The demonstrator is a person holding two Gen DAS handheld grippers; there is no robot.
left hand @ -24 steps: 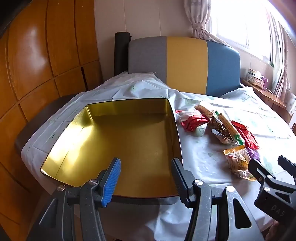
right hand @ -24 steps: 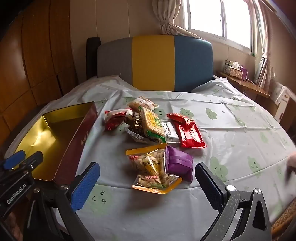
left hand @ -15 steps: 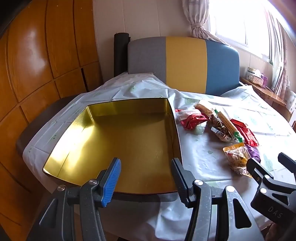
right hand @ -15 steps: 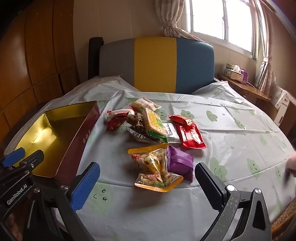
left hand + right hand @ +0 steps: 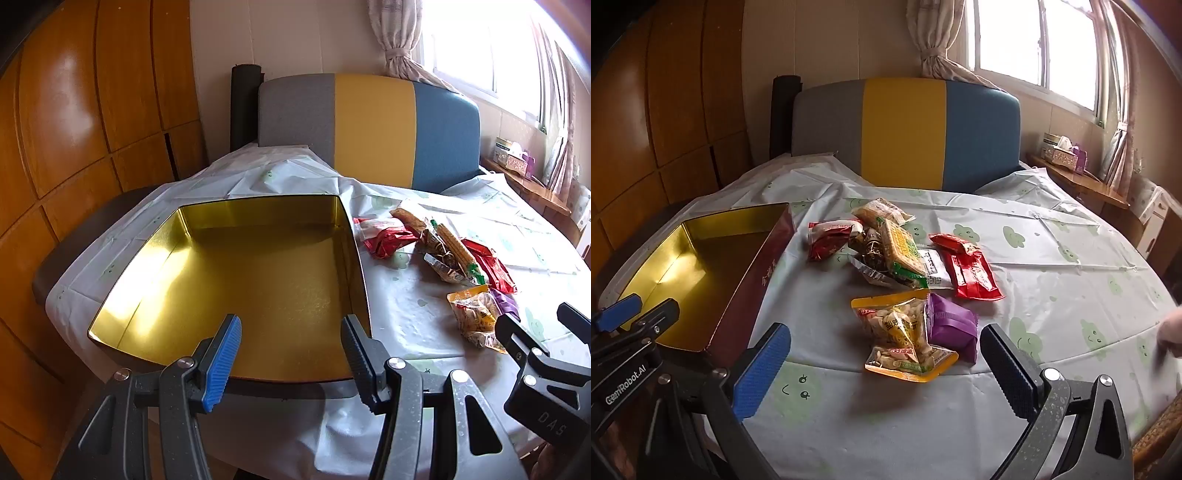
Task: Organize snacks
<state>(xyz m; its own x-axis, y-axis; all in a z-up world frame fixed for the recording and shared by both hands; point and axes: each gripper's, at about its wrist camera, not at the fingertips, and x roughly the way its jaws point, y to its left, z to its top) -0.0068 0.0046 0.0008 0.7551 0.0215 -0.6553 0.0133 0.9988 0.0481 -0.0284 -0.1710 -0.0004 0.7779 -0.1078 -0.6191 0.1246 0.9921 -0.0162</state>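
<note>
One rectangular tin box (image 5: 236, 280), glossy gold inside and dark red outside, sits empty at the left of the surface (image 5: 1052, 266), which is draped in a pale, creased plastic cloth printed with green faces. Right of it lie about seven crinkled foil and plastic snack packets (image 5: 905, 258), among them one purple pouch (image 5: 951, 325) and one orange-edged clear bag (image 5: 905, 336). The left gripper (image 5: 290, 354) hangs partly open over the tin's near edge holding nothing; the right gripper (image 5: 884, 373) gapes wide and empty near the orange-edged bag.

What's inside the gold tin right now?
Nothing: the gold tin shows only its bare shiny floor and walls. The near wall's inside face and the strip below it are hidden from both views.
</note>
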